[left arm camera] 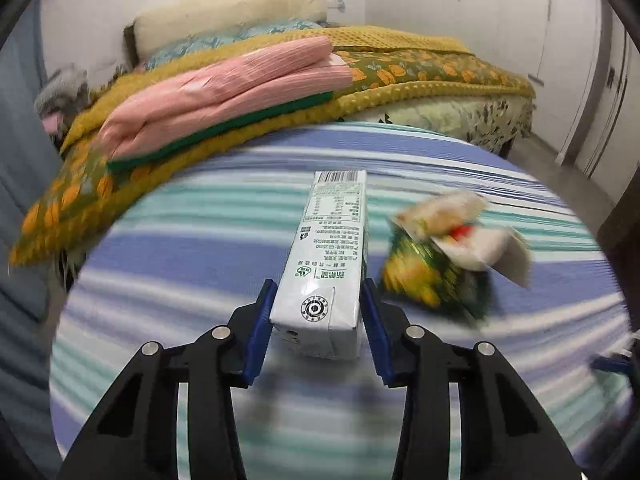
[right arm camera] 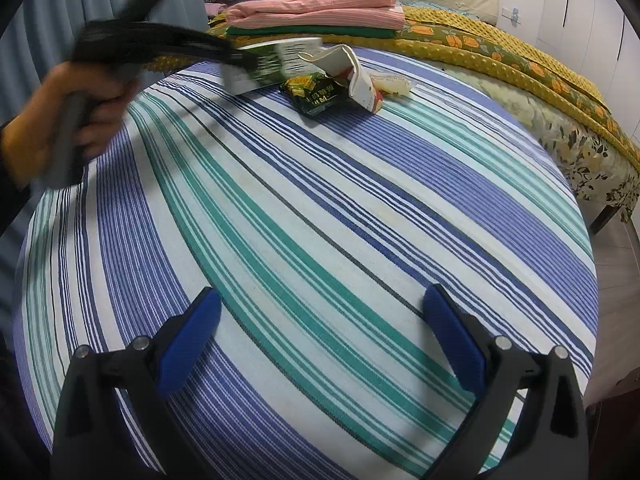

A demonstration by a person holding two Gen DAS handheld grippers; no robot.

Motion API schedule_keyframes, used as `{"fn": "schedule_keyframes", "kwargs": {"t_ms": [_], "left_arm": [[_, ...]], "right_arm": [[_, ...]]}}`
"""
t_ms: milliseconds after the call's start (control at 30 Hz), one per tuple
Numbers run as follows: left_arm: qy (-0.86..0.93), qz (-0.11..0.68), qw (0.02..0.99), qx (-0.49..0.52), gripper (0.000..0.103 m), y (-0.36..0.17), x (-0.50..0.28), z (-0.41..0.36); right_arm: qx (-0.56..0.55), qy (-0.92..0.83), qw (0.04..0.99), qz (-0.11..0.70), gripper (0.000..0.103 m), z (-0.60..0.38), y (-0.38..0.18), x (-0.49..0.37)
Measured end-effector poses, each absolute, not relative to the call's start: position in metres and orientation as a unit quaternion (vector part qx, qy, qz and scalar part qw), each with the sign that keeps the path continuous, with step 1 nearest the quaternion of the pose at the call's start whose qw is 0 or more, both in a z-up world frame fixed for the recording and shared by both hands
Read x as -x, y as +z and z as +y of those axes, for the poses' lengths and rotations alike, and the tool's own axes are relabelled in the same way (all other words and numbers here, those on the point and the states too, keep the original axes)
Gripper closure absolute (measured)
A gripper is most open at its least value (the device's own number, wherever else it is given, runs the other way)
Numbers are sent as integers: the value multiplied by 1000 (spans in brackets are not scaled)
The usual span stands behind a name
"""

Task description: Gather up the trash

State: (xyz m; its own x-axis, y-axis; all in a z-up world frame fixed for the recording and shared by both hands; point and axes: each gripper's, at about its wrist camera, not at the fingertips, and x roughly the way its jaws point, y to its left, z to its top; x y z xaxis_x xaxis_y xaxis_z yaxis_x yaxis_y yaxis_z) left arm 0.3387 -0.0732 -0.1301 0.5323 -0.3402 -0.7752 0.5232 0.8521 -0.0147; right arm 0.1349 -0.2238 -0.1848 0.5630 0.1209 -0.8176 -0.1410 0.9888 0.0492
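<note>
So my left tongs [left arm camera: 318,312] have the milk carton [left arm camera: 328,256] pinched between the blue pads [left arm camera: 262,332], closed snug on its near end, with most of the box sticking out ahead of the tips. That's my main worry: I'm only gripping the tail end, so the long front part acts like a lever, and a quick swing could twist it out of the pads or let it droop and slide. The carton walls also look soft, so squeezing harder might just crush it and loosen the hold. The rest of the trash, a green snack wrapper [left arm camera: 432,276] with crumpled white paper [left arm camera: 480,240] on top, sits just ahead and to the right of the left tongs on the striped bedsheet [right arm camera: 320,220]. If I sweep the carton that way I could knock the pile around. My right tongs [right arm camera: 322,328] are wide open, holding nothing, hanging over bare sheet with the trash far ahead of them. No bin is in view, so I can't tell where this ends up.
</note>
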Motion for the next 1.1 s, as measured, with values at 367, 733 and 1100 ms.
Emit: {"fn": "schedule_keyframes", "kwargs": {"t_ms": [367, 733, 1100], "left_arm": [[-209, 483, 848, 63, 43, -133, -290, 55], [-217, 445, 869, 1, 5, -136, -296, 37], [-189, 446, 869, -102, 49, -164, -304, -4]], "right_arm": [[11, 74, 884, 461, 5, -224, -185, -135], [11, 74, 884, 461, 5, -224, -185, -135], [11, 74, 884, 461, 5, -225, -186, -135]]}}
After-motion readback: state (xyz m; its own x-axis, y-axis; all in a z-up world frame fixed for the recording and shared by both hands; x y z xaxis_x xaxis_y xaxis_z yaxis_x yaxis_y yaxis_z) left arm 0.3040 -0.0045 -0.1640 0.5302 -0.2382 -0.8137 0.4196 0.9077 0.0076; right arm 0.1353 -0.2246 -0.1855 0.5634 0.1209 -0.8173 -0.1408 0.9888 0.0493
